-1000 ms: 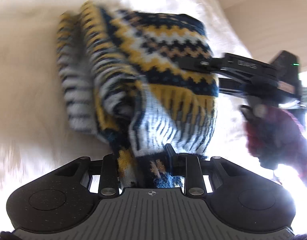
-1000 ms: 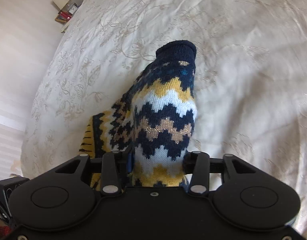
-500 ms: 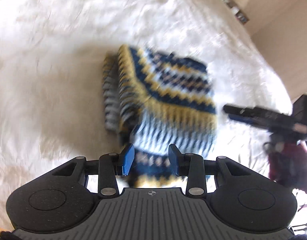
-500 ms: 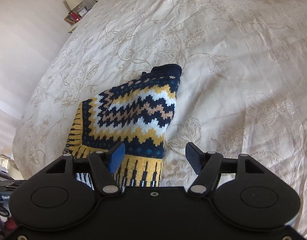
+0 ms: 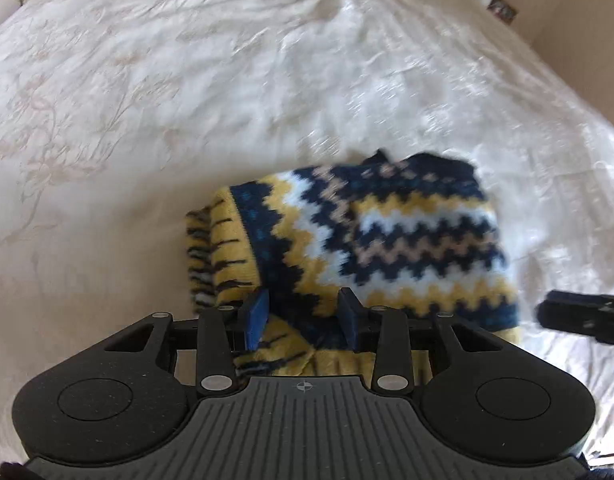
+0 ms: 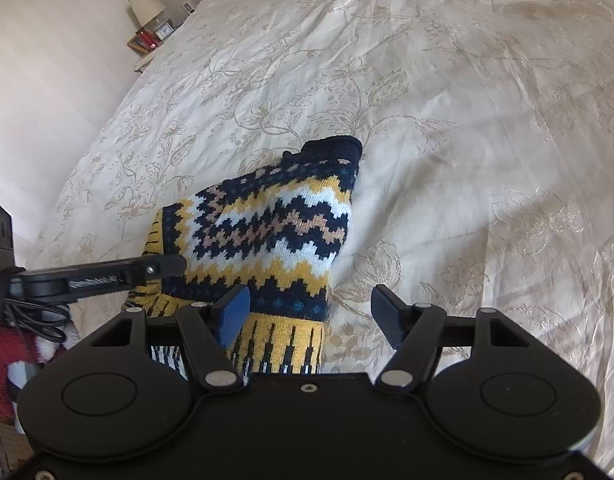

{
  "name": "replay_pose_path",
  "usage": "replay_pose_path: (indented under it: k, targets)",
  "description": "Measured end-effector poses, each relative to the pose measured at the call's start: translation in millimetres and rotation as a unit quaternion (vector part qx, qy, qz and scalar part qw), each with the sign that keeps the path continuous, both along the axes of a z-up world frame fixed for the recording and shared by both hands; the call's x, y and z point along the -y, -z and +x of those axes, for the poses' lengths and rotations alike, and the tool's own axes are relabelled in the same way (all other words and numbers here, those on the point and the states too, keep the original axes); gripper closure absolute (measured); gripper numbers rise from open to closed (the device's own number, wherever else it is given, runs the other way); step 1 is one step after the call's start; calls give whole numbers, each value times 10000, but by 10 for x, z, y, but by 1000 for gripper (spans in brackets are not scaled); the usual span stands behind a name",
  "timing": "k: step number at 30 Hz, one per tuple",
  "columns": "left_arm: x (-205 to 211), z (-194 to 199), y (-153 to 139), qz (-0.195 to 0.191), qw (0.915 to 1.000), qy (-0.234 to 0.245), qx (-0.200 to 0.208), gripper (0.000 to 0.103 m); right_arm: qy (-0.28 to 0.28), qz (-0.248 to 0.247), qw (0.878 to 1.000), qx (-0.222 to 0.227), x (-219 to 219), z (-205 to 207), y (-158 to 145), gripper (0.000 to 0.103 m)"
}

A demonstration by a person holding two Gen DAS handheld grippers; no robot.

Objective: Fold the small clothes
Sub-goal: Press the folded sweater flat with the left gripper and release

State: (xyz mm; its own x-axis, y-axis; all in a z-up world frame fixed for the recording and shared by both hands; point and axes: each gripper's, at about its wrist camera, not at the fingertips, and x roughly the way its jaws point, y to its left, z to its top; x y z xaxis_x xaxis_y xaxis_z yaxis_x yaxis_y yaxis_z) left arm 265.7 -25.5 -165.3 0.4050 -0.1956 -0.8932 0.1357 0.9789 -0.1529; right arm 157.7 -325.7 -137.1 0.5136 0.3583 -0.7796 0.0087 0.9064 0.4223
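Observation:
A small knitted sweater [image 5: 379,240] with navy, yellow, white and tan zigzag bands lies folded on the cream bedspread [image 5: 187,80]. It also shows in the right wrist view [image 6: 267,232]. My left gripper [image 5: 303,316] is open and hovers just above the sweater's near hem, holding nothing. My right gripper [image 6: 311,312] is wide open over the sweater's near right corner, holding nothing. The left gripper's finger shows in the right wrist view [image 6: 107,276] beside the sweater's left edge. The right gripper's tip shows at the right edge of the left wrist view [image 5: 583,316].
The bedspread [image 6: 467,100] with a floral pattern spreads all around the sweater. A bedside table with a lamp [image 6: 147,8] and a clock stands at the far left by the wall. A red garment [image 6: 3,356] lies at the lower left edge.
Both grippers let go of the sweater and opened. The sweater dropped flat onto the bed in a folded stack. Both grippers pulled back and up from it.

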Motion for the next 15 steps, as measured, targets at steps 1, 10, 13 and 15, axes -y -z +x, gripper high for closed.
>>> replay_pose_path:
  k: [1,10,13,15]
  targets:
    - [-74,-4,70,-29,9999,-96,-64,65,30,-5,10000,-2,0,8,-2,32]
    - [-294,-159,47,-145,9999,7,-35,65,701,160,9974,-110,47,377,153,30]
    - [-302,-143,53,-226,9997,-36,-85,65,985,89,9942,-426,41,613,369,29]
    - [-301,-122,72,-265,9996,-14,-106,65,922,-272,9930,-690,-31,789,507,28]
